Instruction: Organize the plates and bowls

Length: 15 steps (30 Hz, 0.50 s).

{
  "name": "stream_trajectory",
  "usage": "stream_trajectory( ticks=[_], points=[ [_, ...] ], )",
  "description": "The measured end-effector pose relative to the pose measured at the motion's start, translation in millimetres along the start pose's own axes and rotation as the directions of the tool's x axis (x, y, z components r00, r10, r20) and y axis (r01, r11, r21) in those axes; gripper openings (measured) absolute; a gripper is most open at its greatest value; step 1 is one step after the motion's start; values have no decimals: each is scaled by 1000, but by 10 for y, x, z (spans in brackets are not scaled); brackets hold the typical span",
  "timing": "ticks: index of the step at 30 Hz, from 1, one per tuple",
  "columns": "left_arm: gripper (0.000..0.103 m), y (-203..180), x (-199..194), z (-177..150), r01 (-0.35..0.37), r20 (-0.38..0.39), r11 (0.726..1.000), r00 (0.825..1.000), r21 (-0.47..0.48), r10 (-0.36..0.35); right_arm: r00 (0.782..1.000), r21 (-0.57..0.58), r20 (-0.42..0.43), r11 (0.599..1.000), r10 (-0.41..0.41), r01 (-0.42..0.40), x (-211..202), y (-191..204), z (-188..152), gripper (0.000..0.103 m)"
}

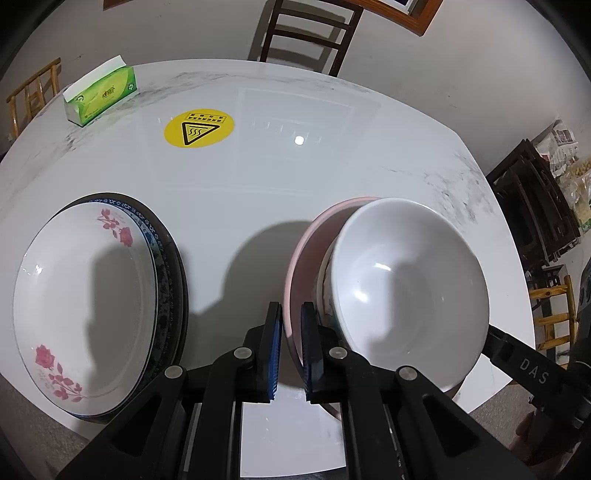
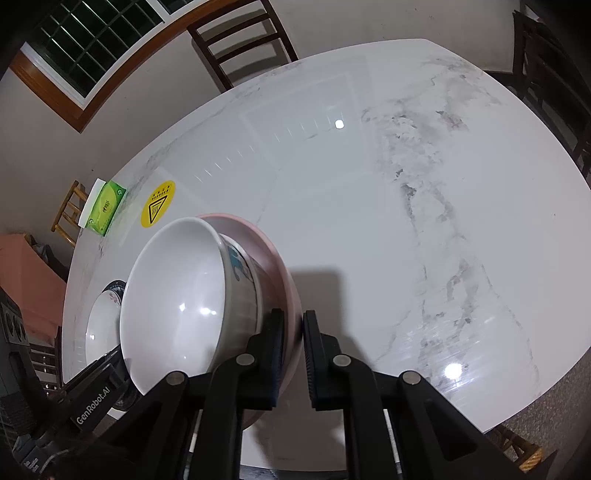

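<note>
- Left gripper clamped on pink bowl rim, near-left side; white bowl nested inside
- Right gripper clamped on opposite rim; plates leftward on counter

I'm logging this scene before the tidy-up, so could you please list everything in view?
white bowl: one, white, sitting in the pink bowl
pink bowl: one, pink, table's near edge
plates: a stack, top one white with red flowers, left of the bowls
tissue pack: one, green, far left of table
warning sticker: one, yellow, beside the pack
table: one, white marble
chairs: several, dark wood, around the table
left gripper: black, shut on pink bowl's rim
right gripper: black, shut on its opposite rim
</note>
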<state>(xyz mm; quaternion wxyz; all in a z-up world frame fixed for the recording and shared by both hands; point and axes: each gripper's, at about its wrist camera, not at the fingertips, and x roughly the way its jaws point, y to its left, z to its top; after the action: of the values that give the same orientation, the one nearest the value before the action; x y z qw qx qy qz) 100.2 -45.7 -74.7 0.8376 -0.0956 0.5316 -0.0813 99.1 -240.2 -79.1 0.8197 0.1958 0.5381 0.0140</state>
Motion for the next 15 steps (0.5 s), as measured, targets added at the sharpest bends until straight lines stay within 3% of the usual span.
stream_trajectory(
  ticks=[15],
  points=[
    [5,98,-16,33,2,-8,1000,1000,-22,-3,1000,-8,-14,1000,-7,7,9,70,-19,11]
  ],
)
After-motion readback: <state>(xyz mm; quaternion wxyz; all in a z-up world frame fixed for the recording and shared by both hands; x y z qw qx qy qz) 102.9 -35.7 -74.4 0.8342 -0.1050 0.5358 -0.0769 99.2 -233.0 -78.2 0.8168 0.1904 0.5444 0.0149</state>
